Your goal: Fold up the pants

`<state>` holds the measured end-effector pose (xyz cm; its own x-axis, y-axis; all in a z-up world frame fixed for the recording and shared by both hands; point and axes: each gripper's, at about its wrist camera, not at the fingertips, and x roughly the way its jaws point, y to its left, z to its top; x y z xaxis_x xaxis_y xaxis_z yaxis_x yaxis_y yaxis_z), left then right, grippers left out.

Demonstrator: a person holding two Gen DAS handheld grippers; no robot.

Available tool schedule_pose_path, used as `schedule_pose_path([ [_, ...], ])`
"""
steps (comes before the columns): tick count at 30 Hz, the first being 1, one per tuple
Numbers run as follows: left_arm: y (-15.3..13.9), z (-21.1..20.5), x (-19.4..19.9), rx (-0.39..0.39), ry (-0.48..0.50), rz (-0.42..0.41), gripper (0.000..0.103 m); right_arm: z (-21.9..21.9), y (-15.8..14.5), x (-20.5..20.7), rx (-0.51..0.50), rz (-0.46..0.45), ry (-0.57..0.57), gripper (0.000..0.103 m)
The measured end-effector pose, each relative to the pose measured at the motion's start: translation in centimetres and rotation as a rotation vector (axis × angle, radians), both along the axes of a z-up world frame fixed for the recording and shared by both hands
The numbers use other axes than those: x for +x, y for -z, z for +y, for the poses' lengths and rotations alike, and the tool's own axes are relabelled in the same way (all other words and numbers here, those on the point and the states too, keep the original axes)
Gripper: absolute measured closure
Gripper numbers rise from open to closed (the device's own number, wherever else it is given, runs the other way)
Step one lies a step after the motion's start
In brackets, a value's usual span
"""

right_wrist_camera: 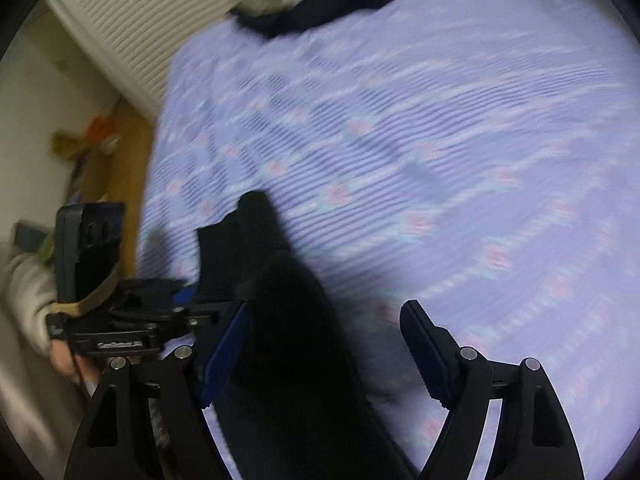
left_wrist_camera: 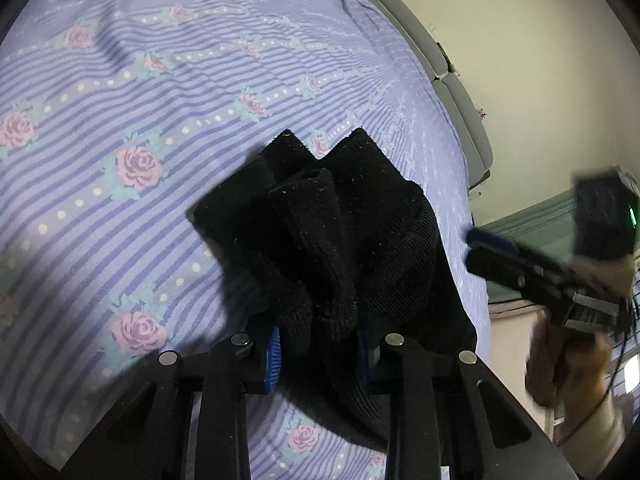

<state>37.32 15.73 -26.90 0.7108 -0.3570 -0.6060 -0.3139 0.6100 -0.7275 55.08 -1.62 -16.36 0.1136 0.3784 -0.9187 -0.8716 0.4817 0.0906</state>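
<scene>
Black knit pants (left_wrist_camera: 340, 240) hang bunched over a bed with a purple striped, rose-patterned sheet (left_wrist_camera: 140, 100). My left gripper (left_wrist_camera: 318, 354) is shut on the pants, with cloth pinched between its blue pads. It also shows in the right wrist view (right_wrist_camera: 176, 304) at the left, holding the cloth. My right gripper (right_wrist_camera: 324, 356) is open, and the black pants (right_wrist_camera: 288, 340) lie between its left finger and the middle without being pinched. The right gripper shows at the right edge of the left wrist view (left_wrist_camera: 492, 252).
A pile of dark and white clothing (right_wrist_camera: 312, 0) lies at the far edge of the bed. A grey padded headboard (left_wrist_camera: 452, 92) runs along a cream wall. A white ribbed panel (right_wrist_camera: 132, 28) and wooden floor (right_wrist_camera: 124, 160) lie beyond the bed's left side.
</scene>
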Motion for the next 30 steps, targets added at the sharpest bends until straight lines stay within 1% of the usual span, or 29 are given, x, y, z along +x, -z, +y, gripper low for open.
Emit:
schedule_pose_path([
  [2,-0.3,-0.1,-0.1,0.016,0.003,-0.009,0.075,-2.4,-0.8,-1.9,0.019,-0.112,0.117,0.024],
  [3,-0.4,-0.2,0.0,0.022,0.004,-0.013,0.075,-4.5,-1.4,-3.8,0.048,-0.171,0.200,0.024],
  [4,-0.6,-0.2,0.2,0.032,0.006,-0.021,0.075,-5.6,-1.7,-4.8,0.047,-0.213,0.246,0.026],
  [5,-1.0,-0.5,-0.7,0.044,0.009,-0.032,0.076,-6.9,-1.8,-6.4,0.055,-0.262,0.302,0.027],
  [6,-1.3,-0.7,-0.8,0.059,0.013,-0.045,0.076,-8.7,-1.6,-8.4,0.065,-0.316,0.380,0.028],
  [7,-1.6,-0.8,-0.8,0.072,0.017,-0.055,0.076,-9.7,-1.3,-9.6,0.060,-0.349,0.433,0.034],
  [8,-2.1,-1.0,-1.0,0.091,0.022,-0.073,0.076,-10.7,-0.7,-10.7,0.055,-0.366,0.492,0.044],
  [9,-2.6,-1.3,-1.2,0.108,0.027,-0.093,0.076,-11.5,-0.2,-11.4,0.054,-0.371,0.538,0.050],
  [10,-3.3,-1.6,-1.5,0.128,0.034,-0.114,0.076,-12.7,0.5,-12.2,0.060,-0.374,0.609,0.058],
  [11,-3.9,-1.8,-1.7,0.142,0.039,-0.131,0.076,-13.2,0.9,-12.6,0.071,-0.375,0.646,0.062],
  [12,-4.7,-2.1,-1.9,0.158,0.046,-0.154,0.076,-14.3,1.4,-13.1,0.097,-0.374,0.710,0.063],
  [14,-6.3,-2.9,-2.2,0.191,0.061,-0.198,0.076,-15.4,2.0,-13.8,0.132,-0.372,0.790,0.067],
  [18,-10.1,-5.2,-3.1,0.274,0.109,-0.303,0.076,-17.1,2.0,-15.0,0.202,-0.363,0.876,0.067],
  [20,-12.1,-7.1,-3.2,0.311,0.147,-0.357,0.076,-18.2,1.8,-15.8,0.234,-0.354,0.901,0.067],
  [22,-13.8,-9.1,-3.2,0.344,0.189,-0.403,0.076,-19.5,1.3,-16.5,0.259,-0.366,0.939,0.067],
  [24,-14.9,-10.8,-2.8,0.364,0.222,-0.435,0.076,-21.1,0.7,-16.9,0.286,-0.370,0.972,0.067],
  [26,-16.1,-13.3,-2.6,0.396,0.274,-0.470,0.076,-23.0,0.0,-17.3,0.304,-0.377,1.010,0.067],
  [28,-16.8,-15.8,-2.4,0.418,0.330,-0.498,0.076,-25.2,-0.5,-17.9,0.311,-0.387,1.052,0.067],
  [30,-17.4,-19.0,-2.5,0.456,0.401,-0.528,0.076,-27.8,-0.9,-18.4,0.323,-0.382,1.106,0.067],
])
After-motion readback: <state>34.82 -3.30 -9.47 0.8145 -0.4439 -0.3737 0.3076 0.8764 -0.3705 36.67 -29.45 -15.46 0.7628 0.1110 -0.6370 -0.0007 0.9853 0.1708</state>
